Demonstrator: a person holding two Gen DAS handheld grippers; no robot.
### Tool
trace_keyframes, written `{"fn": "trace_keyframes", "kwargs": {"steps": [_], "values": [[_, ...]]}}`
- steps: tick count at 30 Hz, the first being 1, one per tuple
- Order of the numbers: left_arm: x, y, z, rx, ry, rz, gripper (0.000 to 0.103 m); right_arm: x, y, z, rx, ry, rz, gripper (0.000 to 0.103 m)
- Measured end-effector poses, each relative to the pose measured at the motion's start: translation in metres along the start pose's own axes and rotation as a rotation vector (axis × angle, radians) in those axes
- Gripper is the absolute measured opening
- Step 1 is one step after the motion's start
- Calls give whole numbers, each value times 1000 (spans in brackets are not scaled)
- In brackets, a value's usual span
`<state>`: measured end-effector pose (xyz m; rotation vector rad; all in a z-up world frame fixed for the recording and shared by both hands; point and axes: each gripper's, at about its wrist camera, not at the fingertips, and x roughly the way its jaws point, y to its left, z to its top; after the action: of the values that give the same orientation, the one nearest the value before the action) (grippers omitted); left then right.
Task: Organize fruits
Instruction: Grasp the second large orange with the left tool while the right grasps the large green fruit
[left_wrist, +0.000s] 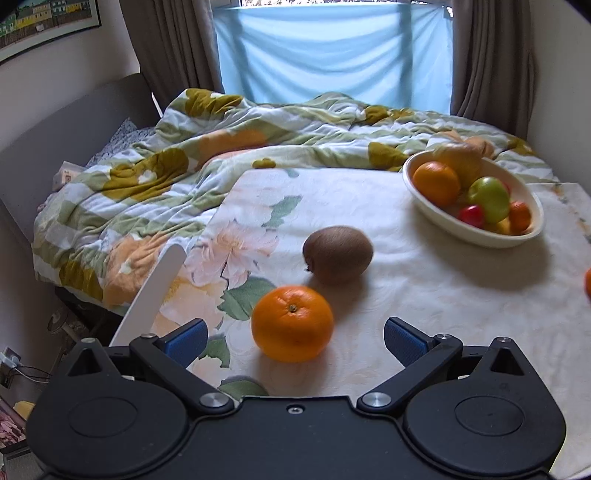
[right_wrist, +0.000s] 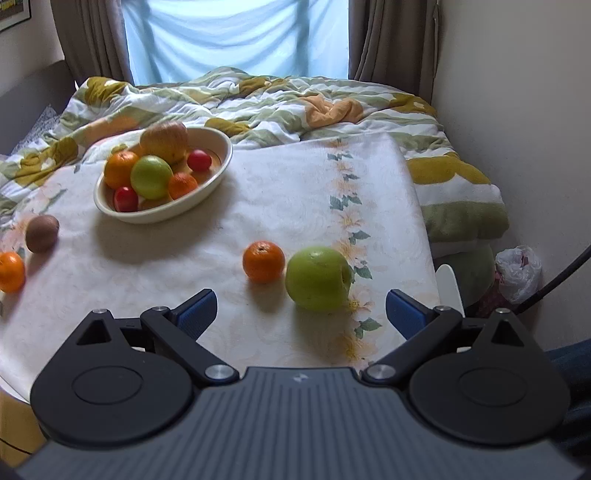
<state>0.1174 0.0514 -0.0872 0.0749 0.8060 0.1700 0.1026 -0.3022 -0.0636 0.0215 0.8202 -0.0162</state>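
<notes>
- The left gripper (left_wrist: 293, 341) is hovering with jaws spread, an orange (left_wrist: 291, 323) sitting right between them, the kiwi (left_wrist: 338, 254) just beyond, likely next for the bowl (left_wrist: 476, 236).
- The right gripper (right_wrist: 301, 314) is gaping wide too, lining up on the green apple (right_wrist: 318, 277) just ahead, a small orange (right_wrist: 263, 261) beside it.

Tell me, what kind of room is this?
Most likely a bedroom. A rumpled flowery quilt lies over a bed behind the table with the floral cloth, brown curtains frame a bright window, and a cream oval bowl of fruit sits on that table.
</notes>
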Motion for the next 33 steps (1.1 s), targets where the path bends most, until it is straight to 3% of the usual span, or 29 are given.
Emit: {"fn": "trace_keyframes", "kwargs": {"steps": [8,12,15,22,28,33], "values": [[34,5,0,-3,48,-34,98,34,-13,-12,15,43,-42,103],[43,7,1,-28,85,-79,78,41,-15,-12,-11,74,-59,103],[42,7,3,-16,78,-51,65,45,-15,-11,-45,79,-60,103],[40,10,1,-15,86,-76,64,55,-14,-4,-117,84,-65,103],[39,6,1,-1,89,-72,64,66,-7,3,-166,73,-28,89],[37,5,-1,1,87,-78,64,70,-2,7,-202,60,-43,85]]}}
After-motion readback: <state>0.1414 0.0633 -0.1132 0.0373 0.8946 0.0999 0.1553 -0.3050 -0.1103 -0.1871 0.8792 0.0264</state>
